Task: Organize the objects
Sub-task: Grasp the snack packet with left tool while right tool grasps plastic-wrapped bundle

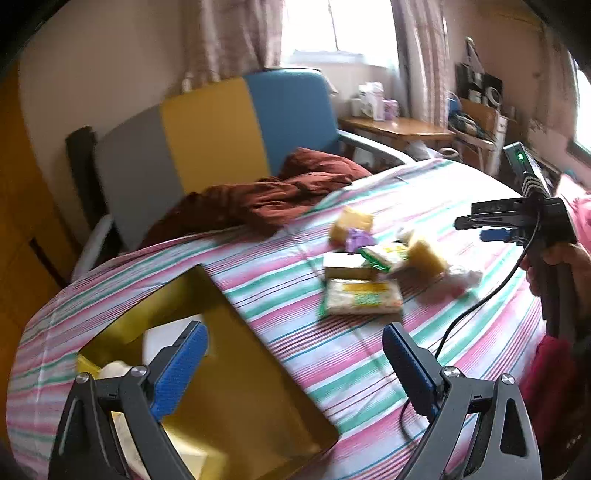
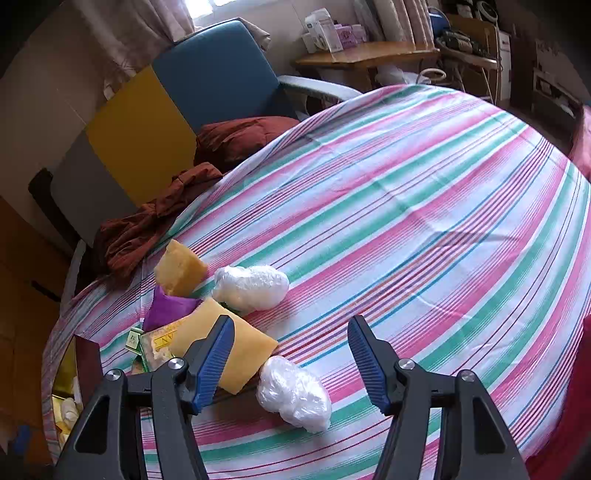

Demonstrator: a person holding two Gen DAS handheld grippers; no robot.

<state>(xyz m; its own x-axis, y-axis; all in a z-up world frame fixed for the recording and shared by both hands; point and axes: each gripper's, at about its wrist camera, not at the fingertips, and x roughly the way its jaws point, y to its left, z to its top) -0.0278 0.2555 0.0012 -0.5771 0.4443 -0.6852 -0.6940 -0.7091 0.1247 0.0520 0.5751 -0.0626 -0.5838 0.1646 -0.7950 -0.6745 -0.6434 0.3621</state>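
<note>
Left wrist view: your left claw hangs spread and empty over the gold box at lower left, which already holds a few pale items. Beyond it on the striped bed, mid-frame, the pile of packets and sponges is not yet sorted. In the right wrist view, your right claw is spread, empty, just over a white bundle. I judge most work remains.

A striped sheet covers the bed. Behind it — a grey, yellow and blue headboard. Daylight enters the curtained window beside a wooden desk.
</note>
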